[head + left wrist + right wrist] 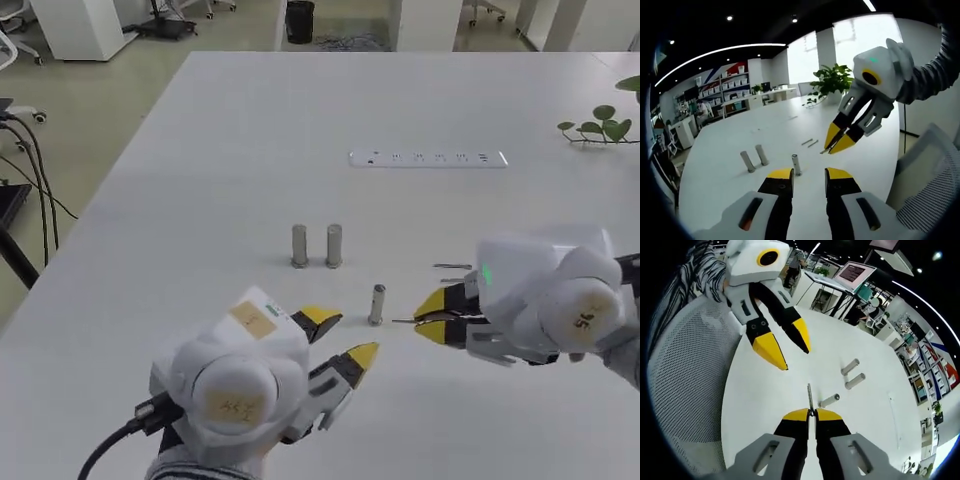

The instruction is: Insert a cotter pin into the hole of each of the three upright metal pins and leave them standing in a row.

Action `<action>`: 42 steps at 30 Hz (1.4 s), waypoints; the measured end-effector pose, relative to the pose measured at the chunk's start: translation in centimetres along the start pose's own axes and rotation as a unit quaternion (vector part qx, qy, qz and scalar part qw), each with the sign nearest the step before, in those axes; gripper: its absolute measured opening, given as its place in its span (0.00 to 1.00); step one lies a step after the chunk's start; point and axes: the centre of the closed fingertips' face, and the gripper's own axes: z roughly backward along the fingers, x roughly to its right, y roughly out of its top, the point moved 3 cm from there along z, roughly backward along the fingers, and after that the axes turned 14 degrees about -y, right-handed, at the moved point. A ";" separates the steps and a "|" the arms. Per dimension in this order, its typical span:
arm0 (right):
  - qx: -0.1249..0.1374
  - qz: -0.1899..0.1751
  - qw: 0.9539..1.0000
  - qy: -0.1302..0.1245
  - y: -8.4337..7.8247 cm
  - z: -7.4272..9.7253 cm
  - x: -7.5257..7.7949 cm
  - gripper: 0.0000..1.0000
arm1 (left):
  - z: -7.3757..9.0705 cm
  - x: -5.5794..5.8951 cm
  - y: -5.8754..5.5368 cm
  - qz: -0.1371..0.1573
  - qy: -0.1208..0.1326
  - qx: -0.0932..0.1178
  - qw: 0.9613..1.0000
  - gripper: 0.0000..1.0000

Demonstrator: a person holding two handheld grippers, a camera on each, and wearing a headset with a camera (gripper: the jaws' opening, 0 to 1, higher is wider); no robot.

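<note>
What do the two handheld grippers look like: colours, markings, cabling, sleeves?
Both the left gripper and right gripper have white rounded housings, black jaws with yellow tips, and a tan handwritten label on the back. A black cable leaves the left one; a green light glows on the right. The sleeve is grey-striped.

White bench (200, 180), level surface. Standing upright on it: rear-left pin (299, 246) and rear-right pin (334, 246) close side by side; third pin (377, 305) apart, nearer front. Loose cotter pin (452, 266) lies flat to the right. Power strip (428, 158) lies farther back.
</note>
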 end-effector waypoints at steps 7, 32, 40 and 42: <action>-0.036 -0.024 0.999 -0.013 -1.6 -1.5 0.9 0.00 | -1.5 -1.8 -0.9 0.033 0.019 -0.003 0.999 0.21; -0.078 -0.081 0.993 -0.028 -4.4 -6.2 2.7 0.00 | -8.1 -4.7 -3.1 0.023 0.015 -0.049 0.998 0.21; -0.080 -0.087 0.993 -0.018 -4.6 -7.1 2.7 0.00 | -9.5 -5.1 -3.5 0.033 0.013 -0.055 0.998 0.18; -0.079 -0.085 0.993 -0.013 -4.6 -7.2 2.6 0.00 | -9.8 -5.2 -3.6 0.035 0.013 -0.056 0.998 0.17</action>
